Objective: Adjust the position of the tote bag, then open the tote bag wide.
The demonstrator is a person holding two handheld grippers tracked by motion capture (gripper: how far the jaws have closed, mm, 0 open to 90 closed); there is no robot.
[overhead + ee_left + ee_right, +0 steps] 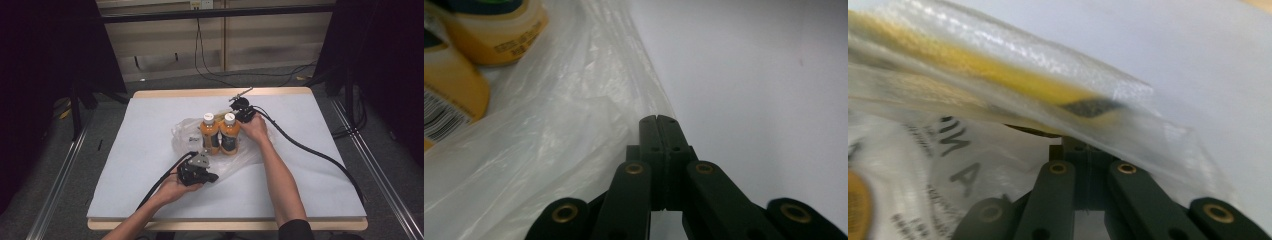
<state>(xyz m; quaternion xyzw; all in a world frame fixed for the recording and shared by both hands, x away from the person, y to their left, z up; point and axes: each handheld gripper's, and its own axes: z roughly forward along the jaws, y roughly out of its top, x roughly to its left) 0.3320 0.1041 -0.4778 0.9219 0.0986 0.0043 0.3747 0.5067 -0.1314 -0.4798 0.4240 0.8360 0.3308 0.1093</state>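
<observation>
Two orange bottles (210,132) (230,134) with white caps stand upright side by side on a clear plastic bag (185,135) at the middle of the table. My left gripper (212,177) lies at the bag's near edge. In the left gripper view its jaws (658,119) are pressed together, and the creases of the bag (549,140) run to their tip. My right gripper (240,115) sits behind the right bottle. Its jaws (1083,147) are shut under a raised, stretched fold of the bag (1013,55), with a bottle (973,70) showing yellow through the film.
The table (310,150) is covered in white, with a wooden rim. Black cables trail from both grippers, the right one (310,150) curving across the right half. Dark curtains flank the table, and the floor lies beyond it.
</observation>
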